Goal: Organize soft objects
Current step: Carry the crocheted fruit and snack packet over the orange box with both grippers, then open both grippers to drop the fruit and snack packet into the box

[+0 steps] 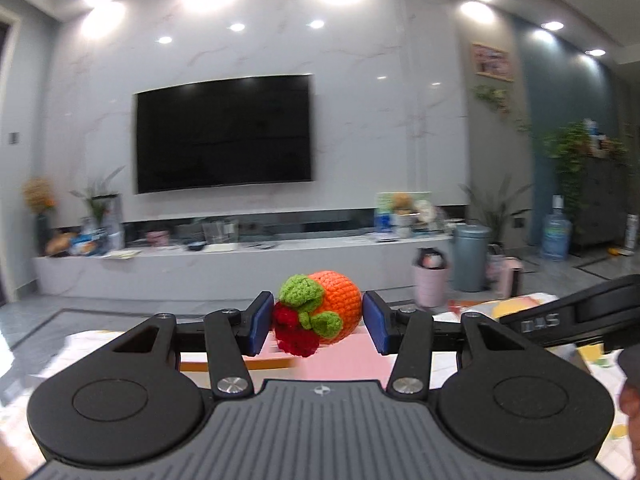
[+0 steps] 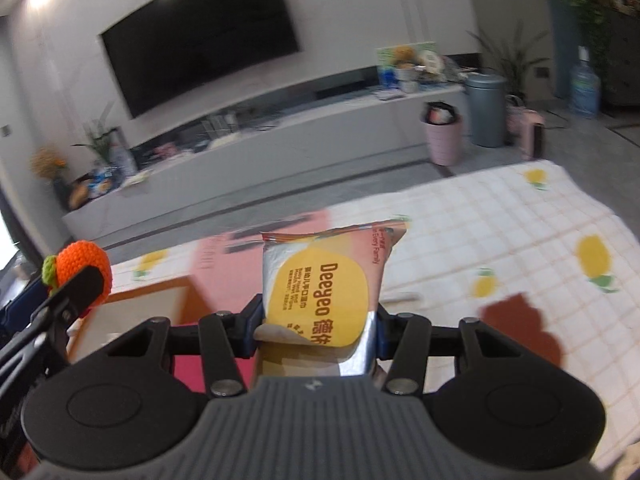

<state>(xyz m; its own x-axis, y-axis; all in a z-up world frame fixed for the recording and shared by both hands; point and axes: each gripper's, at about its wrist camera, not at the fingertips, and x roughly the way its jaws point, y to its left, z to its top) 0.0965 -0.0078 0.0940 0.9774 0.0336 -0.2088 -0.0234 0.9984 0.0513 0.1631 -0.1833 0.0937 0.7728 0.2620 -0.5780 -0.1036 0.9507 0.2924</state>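
My left gripper [image 1: 318, 322] clamps a crochet orange [image 1: 328, 306], my right gripper [image 2: 318, 330] a wipes pack [image 2: 324, 300], above the lemon-print cloth [image 2: 500, 248]; pink box [image 2: 216, 256] below, TV [image 1: 224, 134] ahead.

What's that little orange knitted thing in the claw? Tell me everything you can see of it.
The crocheted orange is a small round ball of bright orange yarn with chunky green yarn leaves on its near-left side and a clump of dark red yarn hanging below them. It looks soft and hand-made. It is lifted off the table, clamped between the blue pads of the left claw, one pad at each side. From the right wrist view it shows at the left edge, partly behind a black claw finger.
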